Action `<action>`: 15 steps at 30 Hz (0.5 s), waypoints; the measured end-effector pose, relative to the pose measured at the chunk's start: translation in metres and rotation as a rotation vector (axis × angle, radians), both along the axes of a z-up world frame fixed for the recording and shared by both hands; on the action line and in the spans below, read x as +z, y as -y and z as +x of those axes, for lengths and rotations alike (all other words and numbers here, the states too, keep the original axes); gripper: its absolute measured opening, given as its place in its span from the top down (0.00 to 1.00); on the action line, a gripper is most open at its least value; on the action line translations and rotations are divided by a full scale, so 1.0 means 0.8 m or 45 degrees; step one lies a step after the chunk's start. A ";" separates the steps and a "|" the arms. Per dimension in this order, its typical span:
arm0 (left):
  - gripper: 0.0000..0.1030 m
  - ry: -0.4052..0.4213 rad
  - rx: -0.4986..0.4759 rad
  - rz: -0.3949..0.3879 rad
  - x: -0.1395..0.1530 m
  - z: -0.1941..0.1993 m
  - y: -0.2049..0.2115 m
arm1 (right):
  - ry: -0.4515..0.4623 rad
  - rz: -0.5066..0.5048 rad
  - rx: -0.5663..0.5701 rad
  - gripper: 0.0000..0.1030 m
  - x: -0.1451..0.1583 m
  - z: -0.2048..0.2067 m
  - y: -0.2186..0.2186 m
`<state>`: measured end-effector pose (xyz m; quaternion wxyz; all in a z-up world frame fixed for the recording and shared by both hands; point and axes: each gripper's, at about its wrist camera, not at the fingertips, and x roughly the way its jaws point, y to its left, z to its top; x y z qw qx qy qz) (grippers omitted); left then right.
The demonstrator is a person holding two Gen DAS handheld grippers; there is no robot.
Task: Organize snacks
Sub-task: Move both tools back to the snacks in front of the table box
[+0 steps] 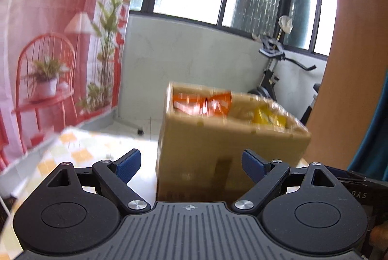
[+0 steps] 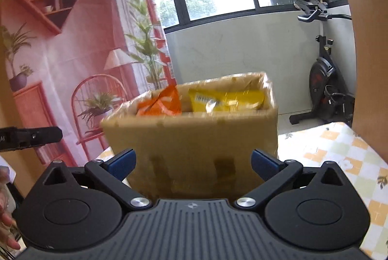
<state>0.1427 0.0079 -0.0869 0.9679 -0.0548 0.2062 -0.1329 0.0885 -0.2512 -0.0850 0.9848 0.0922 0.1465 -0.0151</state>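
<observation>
Two tongs face one cardboard box on a counter covered with a checked cloth. Left tongs gape wide with nothing between the blue pads, the box at centre right of that view. Right tongs are likewise spread and empty, the box just beyond them at mid-frame. Inside the box, an orange bag lies on the left and a yellow bag on the right. An exercise bike stands at right.
</observation>
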 end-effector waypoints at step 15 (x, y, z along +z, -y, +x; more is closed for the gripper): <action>0.11 -0.231 0.133 0.048 -0.098 -0.025 -0.023 | -0.244 0.005 -0.039 0.08 -0.103 -0.038 -0.028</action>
